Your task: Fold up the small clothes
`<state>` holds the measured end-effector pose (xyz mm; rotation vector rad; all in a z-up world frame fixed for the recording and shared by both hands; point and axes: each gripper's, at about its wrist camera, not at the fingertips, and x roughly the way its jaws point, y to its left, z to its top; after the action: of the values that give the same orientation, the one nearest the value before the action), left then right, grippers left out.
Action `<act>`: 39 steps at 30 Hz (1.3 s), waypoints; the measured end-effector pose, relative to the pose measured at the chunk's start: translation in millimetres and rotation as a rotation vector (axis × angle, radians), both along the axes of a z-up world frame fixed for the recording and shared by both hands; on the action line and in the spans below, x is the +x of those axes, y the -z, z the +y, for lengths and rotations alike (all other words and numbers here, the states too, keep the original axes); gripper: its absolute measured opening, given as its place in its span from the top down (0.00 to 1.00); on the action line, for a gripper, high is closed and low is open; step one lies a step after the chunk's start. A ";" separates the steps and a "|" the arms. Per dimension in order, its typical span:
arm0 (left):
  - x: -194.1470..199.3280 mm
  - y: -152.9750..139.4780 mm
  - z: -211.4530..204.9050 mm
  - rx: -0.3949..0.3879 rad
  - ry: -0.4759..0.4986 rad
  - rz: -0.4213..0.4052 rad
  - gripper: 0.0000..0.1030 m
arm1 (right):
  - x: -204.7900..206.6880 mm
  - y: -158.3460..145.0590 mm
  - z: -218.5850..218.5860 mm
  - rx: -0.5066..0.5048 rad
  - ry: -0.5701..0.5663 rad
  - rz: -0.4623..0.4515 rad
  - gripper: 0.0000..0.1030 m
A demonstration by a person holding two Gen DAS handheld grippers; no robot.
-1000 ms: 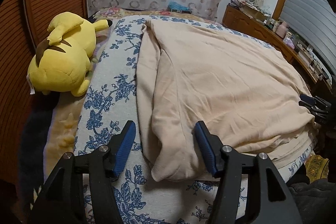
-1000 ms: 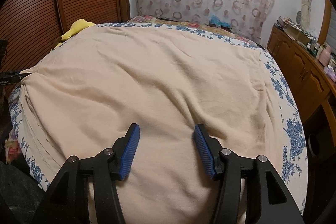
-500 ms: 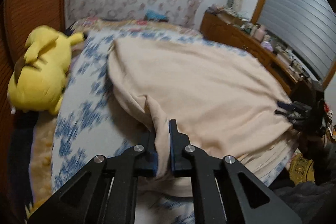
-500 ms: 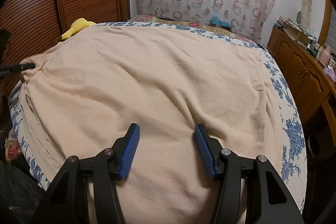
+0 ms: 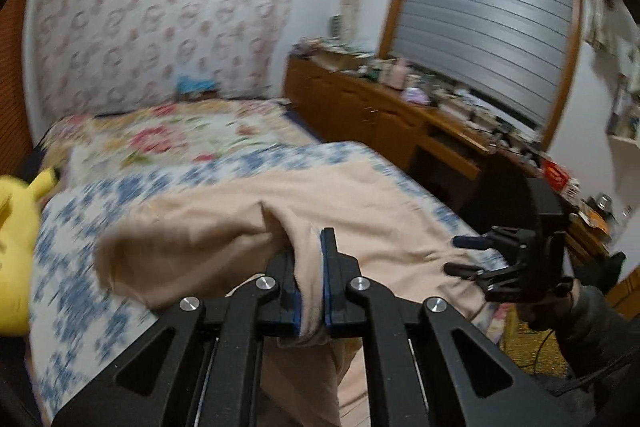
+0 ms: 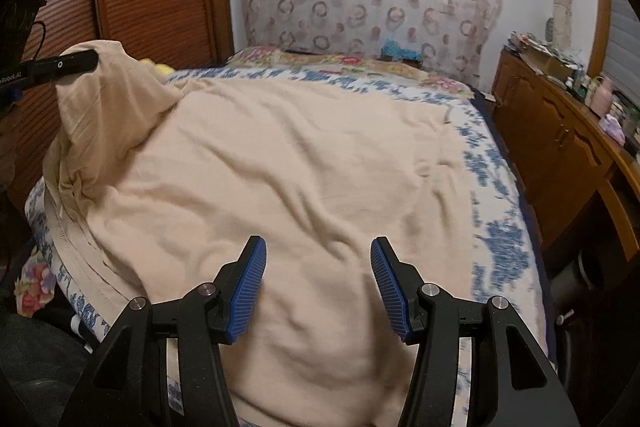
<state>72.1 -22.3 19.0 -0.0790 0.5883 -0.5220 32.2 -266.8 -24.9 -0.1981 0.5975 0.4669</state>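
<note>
Left gripper (image 5: pixel 309 279) clamped on the left edge of the beige garment (image 6: pixel 288 163), lifted off the floral bedspread (image 6: pixel 496 227); best carried across in an even arc so the fold lands square. Middle of the cloth lies flat with open room. Right gripper (image 6: pixel 318 287) hovers over the near hem, jaws apart, empty; cabinet (image 6: pixel 560 147) flanks the right.

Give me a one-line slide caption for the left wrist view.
Left tool clamped on a lifted edge of the beige garment over the floral bedspread, right tool open nearby.

Black grippers (image 6: pixel 318 283), blue ribbed pads (image 6: pixel 248 291), silver screws.
</note>
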 end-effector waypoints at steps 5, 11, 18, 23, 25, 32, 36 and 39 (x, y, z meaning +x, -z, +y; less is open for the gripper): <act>10.0 -19.9 -49.9 0.009 0.115 -0.028 0.93 | -6.9 -9.4 -28.3 0.036 0.044 -0.022 0.45; 13.3 -33.2 -98.1 0.027 0.218 -0.033 0.93 | -15.7 -14.2 -49.8 0.060 0.085 -0.045 0.45; 9.8 -53.8 -138.2 0.046 0.311 -0.052 0.93 | -20.2 -15.6 -63.6 0.083 0.119 -0.061 0.45; 13.6 -43.9 -151.3 0.066 0.327 -0.018 0.90 | -26.4 -14.7 -67.4 0.092 0.131 -0.071 0.45; 16.4 -36.2 -152.5 0.065 0.330 0.001 0.87 | -24.3 -13.7 -68.7 0.090 0.133 -0.070 0.45; 19.9 -33.1 -128.4 0.038 0.271 -0.012 0.59 | -18.5 -16.8 -63.2 0.090 0.142 -0.065 0.45; 21.9 -32.6 -99.4 0.034 0.170 -0.032 0.59 | -17.4 -18.2 -59.8 0.082 0.129 -0.065 0.45; 20.6 -32.8 -77.5 0.027 0.098 -0.050 0.58 | -11.9 -20.1 -54.7 0.074 0.114 -0.068 0.45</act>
<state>92.8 -99.9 51.9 -0.0119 0.5520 -0.6091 20.3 -321.5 -4.8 -0.1086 0.5208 0.3700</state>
